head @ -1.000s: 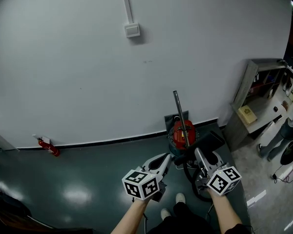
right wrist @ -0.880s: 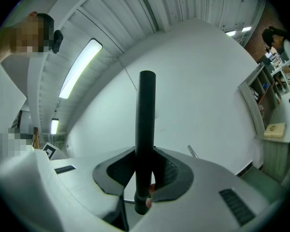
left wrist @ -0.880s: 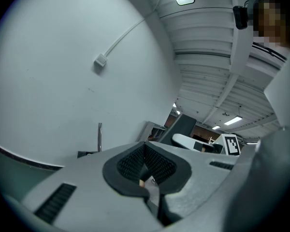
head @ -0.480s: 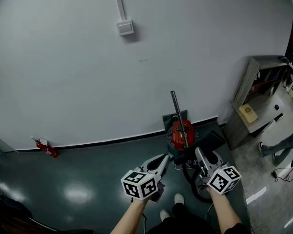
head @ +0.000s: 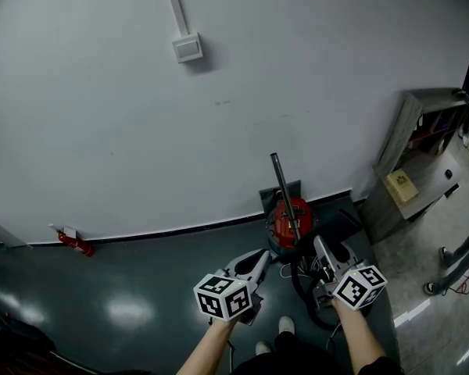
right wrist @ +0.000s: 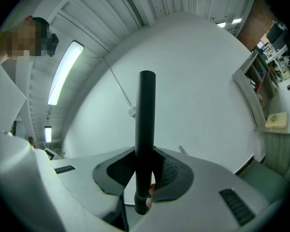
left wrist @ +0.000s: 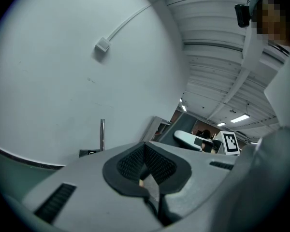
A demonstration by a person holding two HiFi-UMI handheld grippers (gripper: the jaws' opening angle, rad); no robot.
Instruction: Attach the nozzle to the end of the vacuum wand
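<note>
Left gripper (head: 263,257): its jaws are closed pad to pad, with nothing between them. In the left gripper view the left gripper (left wrist: 145,157) shows its dark ribbed pads meeting in a line.
Right gripper (head: 321,246): its jaws are partly apart and clamped on the black nozzle tube (right wrist: 146,122). The pads of the right gripper (right wrist: 145,172) press on the tube's lower part from both sides.
Nozzle: it stands upright through the right jaws and rises toward 12 o'clock. Its short lower end pokes out below the pads.
Vacuum wand (head: 282,191): a bare metal tube that stands up from the red vacuum canister (head: 290,216) against the white wall (head: 242,116). It is apart from both grippers, at 12 o'clock of them in the head view.
Wand from the left gripper (left wrist: 102,134): at 10 o'clock of the jaws, well apart.
Hose (head: 306,286): a black loop on the floor at 6 o'clock of the canister, between the grippers.
</note>
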